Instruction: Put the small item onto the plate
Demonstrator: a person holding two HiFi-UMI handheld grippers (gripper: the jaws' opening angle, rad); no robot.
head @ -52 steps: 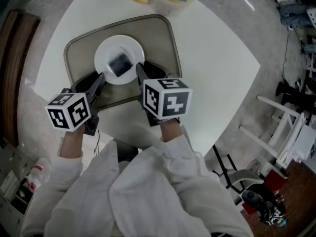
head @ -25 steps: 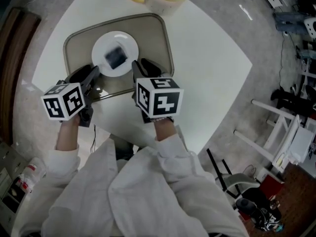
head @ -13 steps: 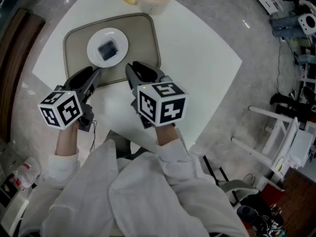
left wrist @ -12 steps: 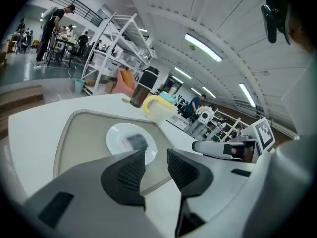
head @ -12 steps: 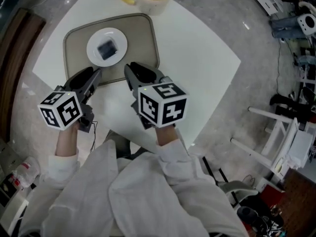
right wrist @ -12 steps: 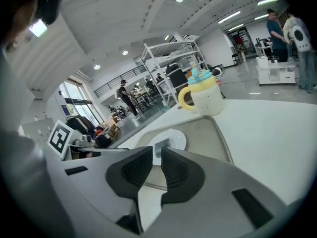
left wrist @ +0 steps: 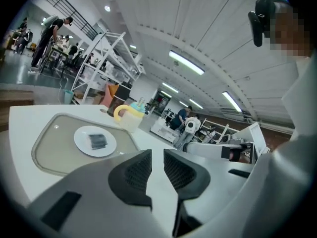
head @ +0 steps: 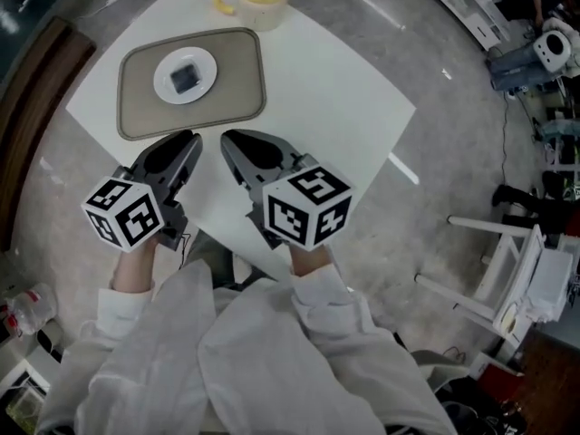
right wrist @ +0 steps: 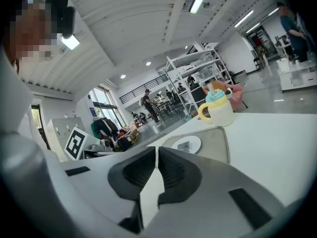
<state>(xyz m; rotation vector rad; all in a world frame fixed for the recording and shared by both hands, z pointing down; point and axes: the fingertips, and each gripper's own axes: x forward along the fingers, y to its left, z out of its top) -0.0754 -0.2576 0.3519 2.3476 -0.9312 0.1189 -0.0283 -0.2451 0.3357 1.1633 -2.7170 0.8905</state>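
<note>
Both grippers have pulled back toward the person and lifted off the tray [head: 237, 80], so the plate [head: 205, 65] now sits far off at the table's [head: 326, 89] far left part. Left gripper [head: 188, 141] jaws have just been closing but a clear gap is left, nothing between them. Right gripper [head: 228, 138] jaws have just been closing too and are nearly together, also empty. Small item [head: 185, 77] lies flat in the middle of the plate, well apart from both sets of jaws and ahead of them. It looks like a thin dark square, probably light and maybe a bit soft or wrapped, not fragile. If it needs regrasping, pinch two opposite edges; its low profile could let it slide on the smooth plate. Task looks done.
</note>
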